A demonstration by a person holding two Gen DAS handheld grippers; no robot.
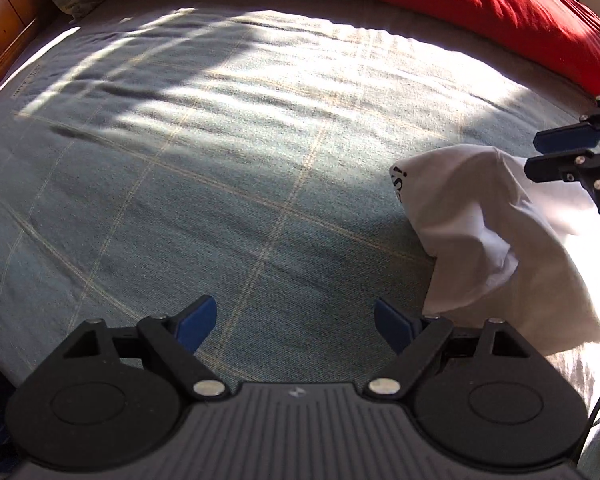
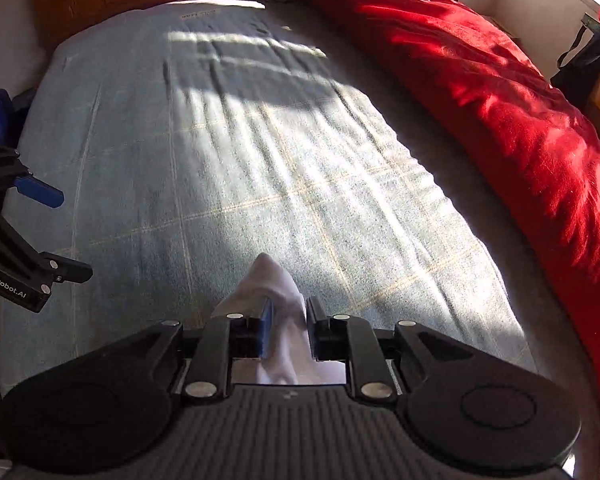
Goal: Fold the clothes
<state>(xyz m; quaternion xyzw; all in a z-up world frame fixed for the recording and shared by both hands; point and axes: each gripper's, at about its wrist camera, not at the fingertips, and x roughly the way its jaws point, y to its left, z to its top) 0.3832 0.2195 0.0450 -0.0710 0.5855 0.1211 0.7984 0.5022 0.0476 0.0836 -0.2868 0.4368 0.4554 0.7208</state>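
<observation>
We see the left gripper with jaws spread wide and nothing between them, above the bed. A peak of the white garment sits between the right gripper's narrowly parted jaws; whether they pinch it we cannot tell.

Hard sunlight patches, striped shadows, glare on white cloth, fisheye-bent edges

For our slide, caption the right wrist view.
Right gripper with white garment between its jaws, above a plaid blanket.
</observation>
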